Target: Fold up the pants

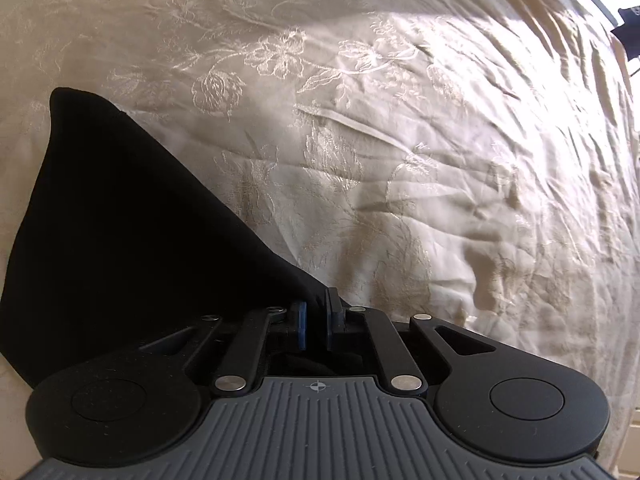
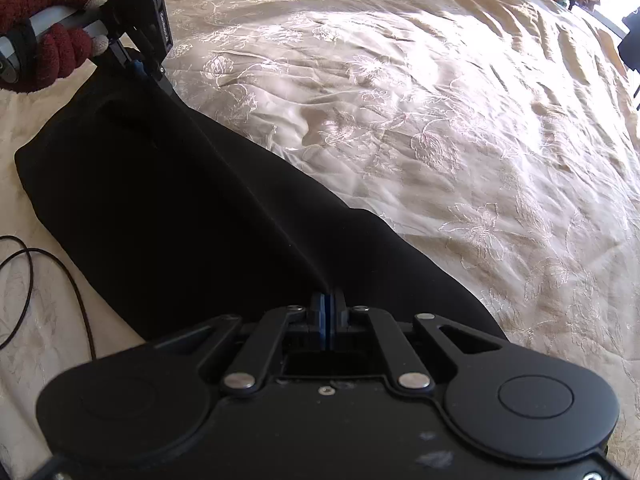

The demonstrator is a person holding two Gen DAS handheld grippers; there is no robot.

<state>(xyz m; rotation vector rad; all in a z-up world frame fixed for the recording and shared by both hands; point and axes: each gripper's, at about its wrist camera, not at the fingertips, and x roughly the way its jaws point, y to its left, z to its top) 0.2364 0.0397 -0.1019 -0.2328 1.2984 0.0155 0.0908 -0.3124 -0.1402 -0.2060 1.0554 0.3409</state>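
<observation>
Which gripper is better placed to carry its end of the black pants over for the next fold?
Probably the right gripper. Its pads are pressed together on the pants. The left gripper holds a pants corner too, but a gap shows between its pads, so its grip looks looser.

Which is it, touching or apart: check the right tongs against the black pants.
Touching. The right wrist view shows the right tongs shut on a raised ridge of the black pants.
</observation>
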